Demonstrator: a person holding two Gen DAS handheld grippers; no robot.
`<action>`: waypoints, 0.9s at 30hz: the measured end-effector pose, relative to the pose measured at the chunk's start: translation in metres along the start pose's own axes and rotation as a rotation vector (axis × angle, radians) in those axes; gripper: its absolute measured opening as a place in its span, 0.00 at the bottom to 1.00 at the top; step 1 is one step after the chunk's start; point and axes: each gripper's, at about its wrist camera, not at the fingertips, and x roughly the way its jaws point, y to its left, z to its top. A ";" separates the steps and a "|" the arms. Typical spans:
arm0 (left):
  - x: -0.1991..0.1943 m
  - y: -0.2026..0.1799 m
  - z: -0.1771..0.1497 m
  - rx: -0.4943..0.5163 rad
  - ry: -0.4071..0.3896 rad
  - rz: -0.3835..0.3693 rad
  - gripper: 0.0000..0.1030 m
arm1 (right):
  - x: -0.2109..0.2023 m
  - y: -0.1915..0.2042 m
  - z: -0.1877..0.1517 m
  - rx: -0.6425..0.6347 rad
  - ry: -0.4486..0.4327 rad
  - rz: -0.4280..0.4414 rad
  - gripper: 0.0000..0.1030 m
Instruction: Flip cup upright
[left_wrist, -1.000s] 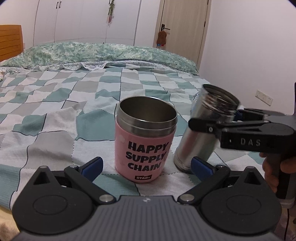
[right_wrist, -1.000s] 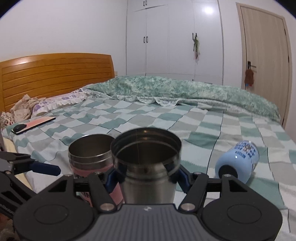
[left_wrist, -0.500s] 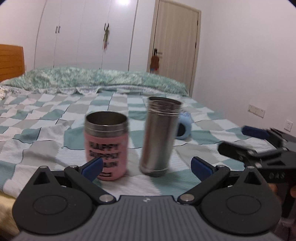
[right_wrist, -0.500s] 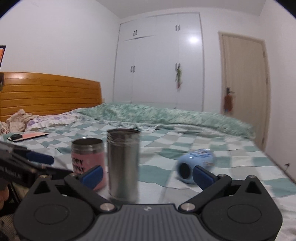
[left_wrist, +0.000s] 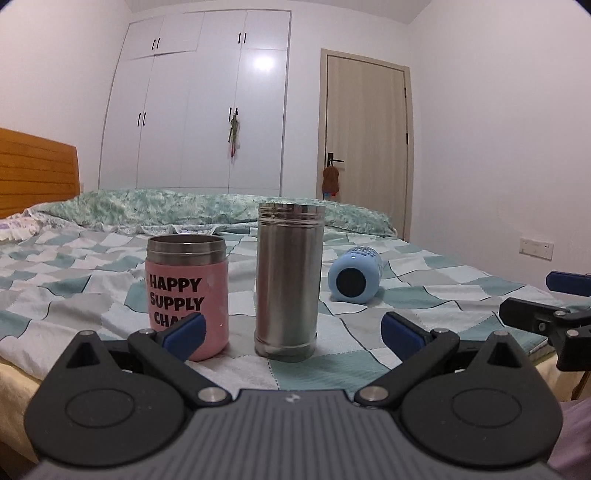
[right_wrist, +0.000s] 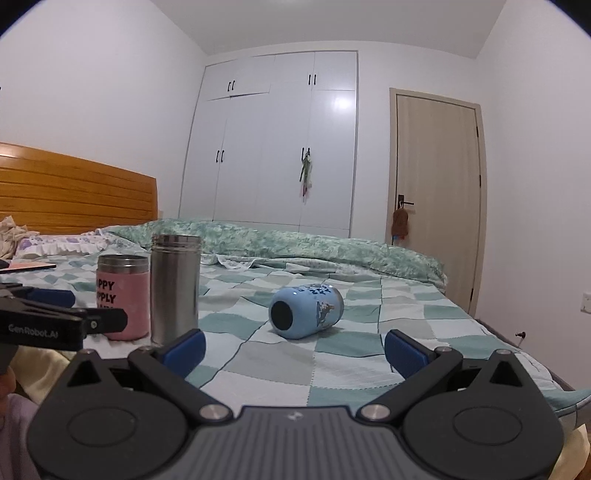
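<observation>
A tall steel cup (left_wrist: 287, 280) stands upright on the checked bedspread, right of an upright pink cup (left_wrist: 187, 291) lettered "HAPPY SUPPLY CHAIN". A light blue cup (left_wrist: 355, 275) lies on its side further right, its dark base facing me. In the right wrist view the steel cup (right_wrist: 175, 290) and pink cup (right_wrist: 123, 295) stand at the left and the blue cup (right_wrist: 306, 312) lies in the middle. My left gripper (left_wrist: 291, 334) is open and empty, back from the cups. My right gripper (right_wrist: 293, 349) is open and empty, in front of the blue cup.
The bed (left_wrist: 74, 273) has a rumpled green quilt (right_wrist: 295, 243) at the back and a wooden headboard (right_wrist: 74, 192) to the left. A phone (right_wrist: 27, 266) lies by the pillows. White wardrobes and a door stand behind. The bed's near edge is just below both grippers.
My right gripper let go of the steel cup, which now stands upright beside the pink cup. Both grippers pulled back and dropped lower, level with the bed.
</observation>
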 end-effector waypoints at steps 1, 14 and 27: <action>0.001 -0.001 -0.001 0.005 0.000 0.004 1.00 | 0.000 -0.001 0.000 0.003 0.000 0.000 1.00; -0.001 -0.005 -0.003 0.019 -0.012 0.005 1.00 | 0.002 -0.002 0.001 0.027 -0.005 -0.001 1.00; -0.004 -0.003 -0.003 0.012 -0.022 -0.007 1.00 | 0.003 0.000 0.000 0.017 -0.002 -0.005 1.00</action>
